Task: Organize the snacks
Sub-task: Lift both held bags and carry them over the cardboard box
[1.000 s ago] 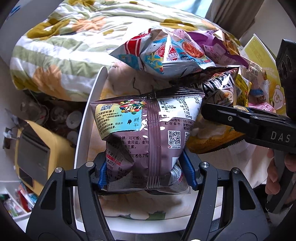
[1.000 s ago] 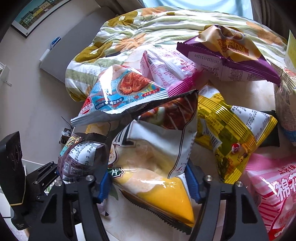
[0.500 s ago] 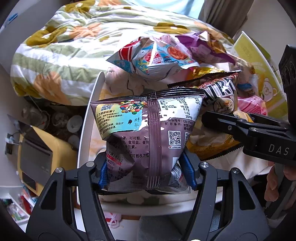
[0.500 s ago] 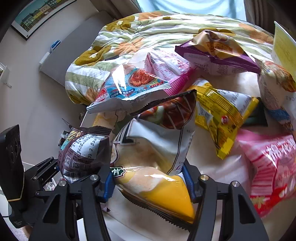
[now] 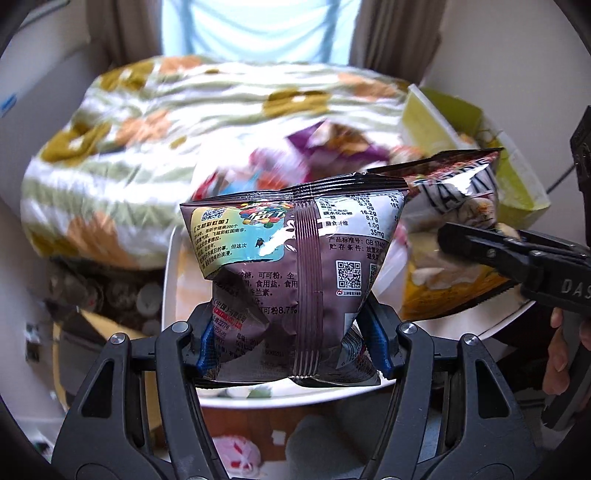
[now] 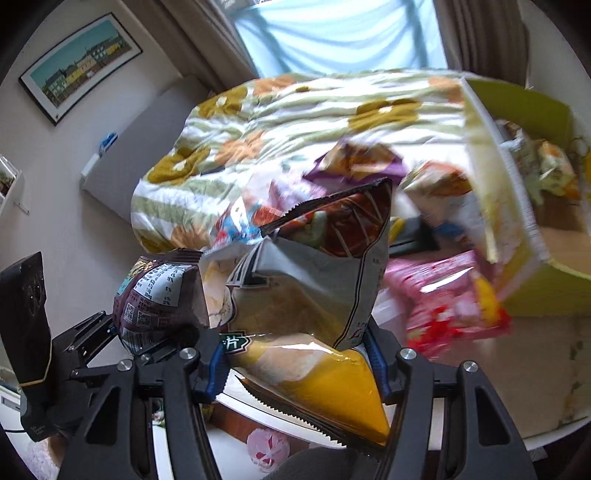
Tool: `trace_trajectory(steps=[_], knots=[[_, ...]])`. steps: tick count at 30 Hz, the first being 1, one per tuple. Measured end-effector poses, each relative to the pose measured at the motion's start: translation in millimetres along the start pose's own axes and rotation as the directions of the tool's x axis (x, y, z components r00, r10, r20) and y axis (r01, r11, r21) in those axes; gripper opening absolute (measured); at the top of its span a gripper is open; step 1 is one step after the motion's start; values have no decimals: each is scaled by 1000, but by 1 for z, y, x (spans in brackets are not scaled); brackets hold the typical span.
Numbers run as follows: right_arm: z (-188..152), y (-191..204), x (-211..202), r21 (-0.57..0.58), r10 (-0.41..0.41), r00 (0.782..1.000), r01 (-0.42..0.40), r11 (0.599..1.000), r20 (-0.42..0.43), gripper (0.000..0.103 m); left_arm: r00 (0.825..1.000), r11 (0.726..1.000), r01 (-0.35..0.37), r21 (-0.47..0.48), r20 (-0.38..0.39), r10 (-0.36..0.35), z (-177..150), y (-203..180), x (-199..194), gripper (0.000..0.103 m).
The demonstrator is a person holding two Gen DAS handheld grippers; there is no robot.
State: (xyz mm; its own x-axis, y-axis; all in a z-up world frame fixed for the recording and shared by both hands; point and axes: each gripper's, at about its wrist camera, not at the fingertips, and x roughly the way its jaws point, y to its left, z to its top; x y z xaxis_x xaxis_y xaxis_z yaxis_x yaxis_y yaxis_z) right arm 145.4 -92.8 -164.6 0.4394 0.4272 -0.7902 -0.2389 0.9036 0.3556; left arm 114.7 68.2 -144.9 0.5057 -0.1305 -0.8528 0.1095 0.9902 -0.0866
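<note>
In each gripper (image 5: 293, 345) (image 6: 295, 363), a glossy, crinkled foil snack bag (image 5: 295, 273) (image 6: 314, 295)

Both wrist views look close along their fingers toward the quilt (image 5: 207, 122), sharing both held bags.

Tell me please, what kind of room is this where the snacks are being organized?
Probably a bedroom in a home. A bed with a flowered quilt lies behind the white table, a curtained window stands beyond it, and a framed picture hangs on the wall.
</note>
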Motion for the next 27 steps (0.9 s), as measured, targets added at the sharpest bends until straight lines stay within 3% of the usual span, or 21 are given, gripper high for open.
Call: trace_trajectory(steps=[8,13,22,27], knots=[[31,-69,-83,62,-100,981,91,994,168,56,995,992,28,125,94,-40,67,-86,-15,60],[48,-124,-113,94,-138,968,120,988,209,56,989,986,57,156,129,-78,108,-154,-2,60],[70,-220,-131,136,-189,964,165,977,189,56,990,977,103,187,73,-118,154,-272,67,60],[77,-259,-127,122,-199,970,183,976,142,56,995,981,93,170,17,-98,163,-314,108,60]])
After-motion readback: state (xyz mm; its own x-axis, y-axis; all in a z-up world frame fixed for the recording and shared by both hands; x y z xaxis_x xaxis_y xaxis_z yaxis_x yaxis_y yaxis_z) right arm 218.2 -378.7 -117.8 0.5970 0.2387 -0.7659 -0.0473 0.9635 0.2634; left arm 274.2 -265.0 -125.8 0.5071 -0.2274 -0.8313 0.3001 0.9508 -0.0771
